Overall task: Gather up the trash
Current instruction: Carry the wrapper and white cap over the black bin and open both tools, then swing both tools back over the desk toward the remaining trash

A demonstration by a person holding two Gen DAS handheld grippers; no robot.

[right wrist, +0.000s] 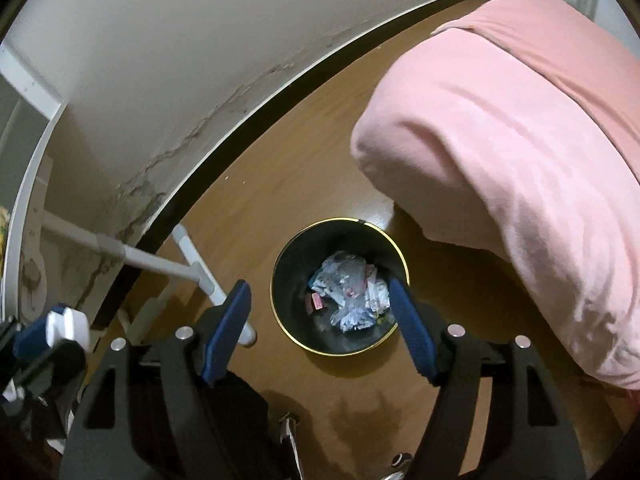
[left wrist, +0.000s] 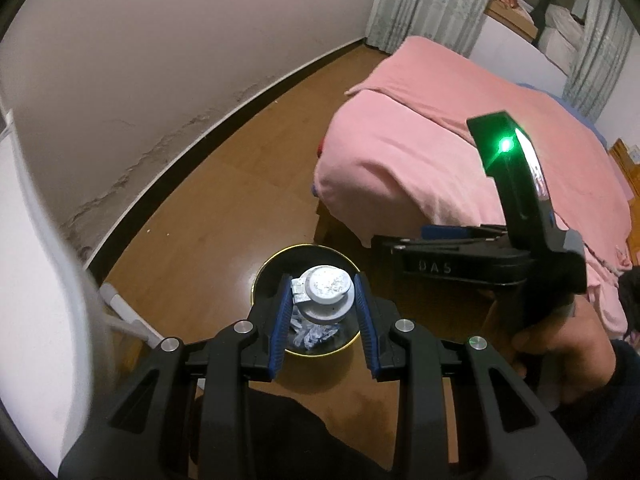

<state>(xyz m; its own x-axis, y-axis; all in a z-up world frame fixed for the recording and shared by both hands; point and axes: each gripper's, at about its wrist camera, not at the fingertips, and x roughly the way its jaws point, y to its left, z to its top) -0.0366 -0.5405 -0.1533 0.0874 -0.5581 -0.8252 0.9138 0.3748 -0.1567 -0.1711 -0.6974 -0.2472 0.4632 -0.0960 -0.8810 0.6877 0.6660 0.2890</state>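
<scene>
Pink bedding (right wrist: 520, 152) drapes the bed's corner above brown wood floor (right wrist: 304, 152), where the gold-rimmed black bin (right wrist: 396, 258) waits, crumpled wrappers (right wrist: 352, 296) already inside. Your left gripper (left wrist: 323, 300) pinches a grey round container (left wrist: 326, 292) directly over the bin's mouth, poised for dropping. Your right gripper (right wrist: 320, 328) hangs spread and empty above the bin; its body reads "BAS".
</scene>
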